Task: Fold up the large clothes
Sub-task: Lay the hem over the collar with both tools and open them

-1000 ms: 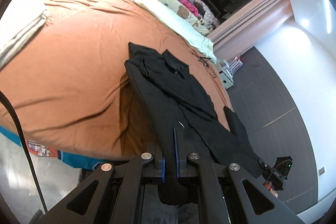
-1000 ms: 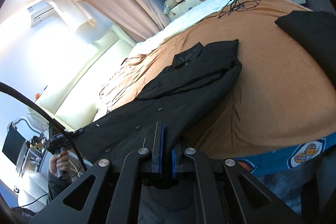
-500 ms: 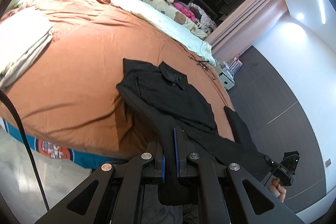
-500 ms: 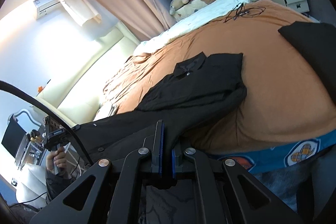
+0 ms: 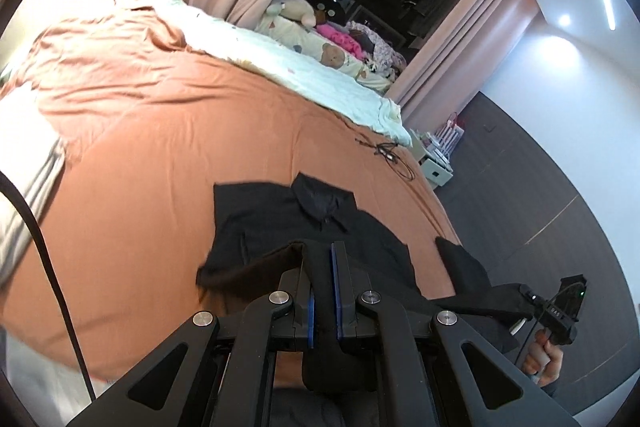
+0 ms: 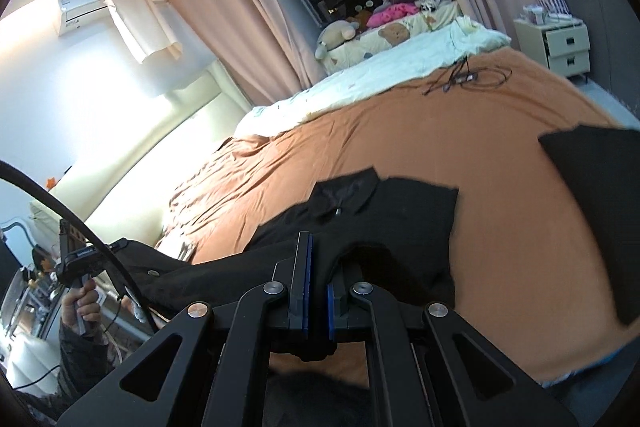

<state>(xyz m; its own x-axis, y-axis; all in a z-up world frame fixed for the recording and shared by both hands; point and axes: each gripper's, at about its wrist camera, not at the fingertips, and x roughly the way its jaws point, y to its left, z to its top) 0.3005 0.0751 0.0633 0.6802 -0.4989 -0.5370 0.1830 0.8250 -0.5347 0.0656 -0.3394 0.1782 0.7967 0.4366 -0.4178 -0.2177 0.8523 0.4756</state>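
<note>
A: Count?
B: One black shirt point(image 5: 288, 223) on the orange bedspread point(image 5: 160, 147), collar end lying flat. Two grippers: left gripper point(image 5: 324, 259) and right gripper point(image 6: 318, 259), each clamped on the lifted hem.
A: Other stuff?
B: One folded black garment point(image 6: 600, 195), one cable point(image 6: 464, 79).

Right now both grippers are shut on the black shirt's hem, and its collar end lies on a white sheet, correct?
Not quite: the sheet under the collar is orange, as the left wrist view shows. The rest holds: left gripper and right gripper are both shut on the shirt hem.
</note>
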